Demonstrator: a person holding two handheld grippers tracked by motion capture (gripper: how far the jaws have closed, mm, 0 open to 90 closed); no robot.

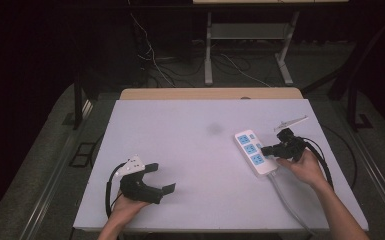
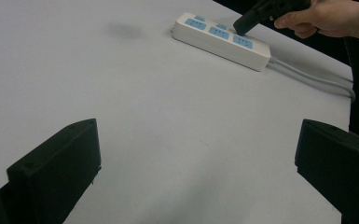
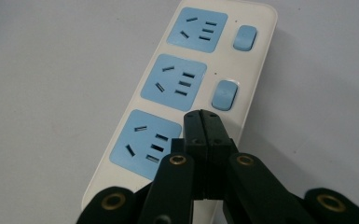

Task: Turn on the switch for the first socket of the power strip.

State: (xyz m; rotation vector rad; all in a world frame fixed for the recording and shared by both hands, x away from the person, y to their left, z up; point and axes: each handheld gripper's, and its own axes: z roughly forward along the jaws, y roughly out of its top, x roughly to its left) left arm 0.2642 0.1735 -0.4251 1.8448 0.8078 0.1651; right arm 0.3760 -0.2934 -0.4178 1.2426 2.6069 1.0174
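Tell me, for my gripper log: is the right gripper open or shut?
Shut: the right gripper's jaws are pressed together over the power strip.

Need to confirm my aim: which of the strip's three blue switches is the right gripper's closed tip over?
The switch nearest the cable end, beside the third socket: the right gripper hides it, while the middle switch and far switch show uncovered.

A white table (image 1: 180, 150) carries a dark smudge (image 1: 214, 129); cables (image 1: 152, 60) trail behind.
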